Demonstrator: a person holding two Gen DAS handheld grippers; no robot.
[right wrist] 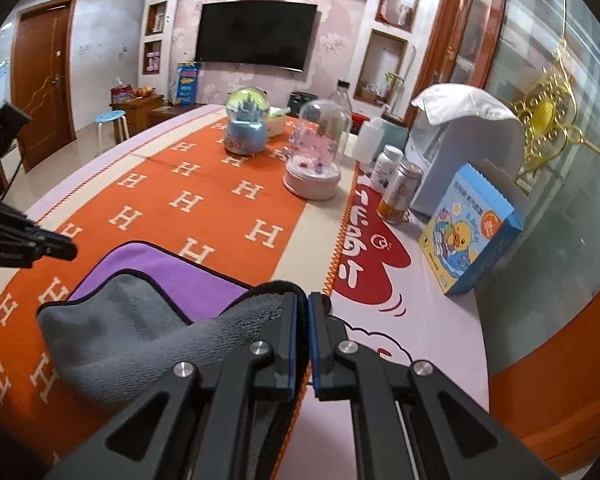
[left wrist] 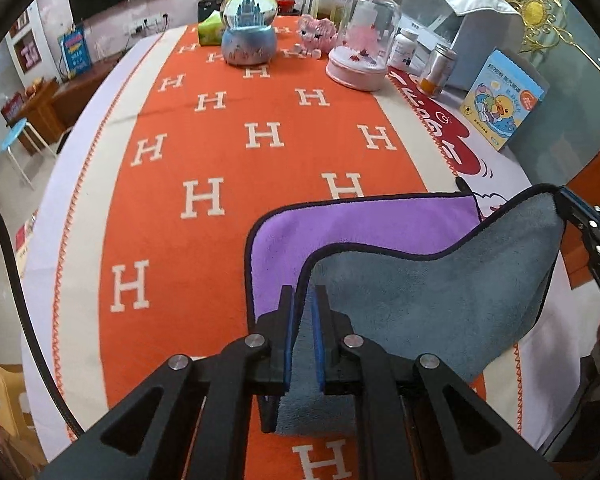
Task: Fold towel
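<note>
The towel (left wrist: 420,292) is purple on one side and grey on the other, with a dark hem. It lies on the orange H-patterned tablecloth (left wrist: 220,152), its near edge lifted so the grey side faces me over the purple. My left gripper (left wrist: 304,300) is shut on the towel's near left corner. My right gripper (right wrist: 302,304) is shut on the towel's (right wrist: 132,320) near right corner; it shows at the right edge of the left wrist view (left wrist: 588,232). The left gripper shows at the left edge of the right wrist view (right wrist: 40,246).
At the far end of the table stand a blue snow globe (left wrist: 248,32), a pink glass dome (left wrist: 364,44), bottles, a can (left wrist: 438,70) and a white appliance (left wrist: 460,20). A blue duck box (left wrist: 504,100) stands at the right. A stool (right wrist: 110,120) stands beyond.
</note>
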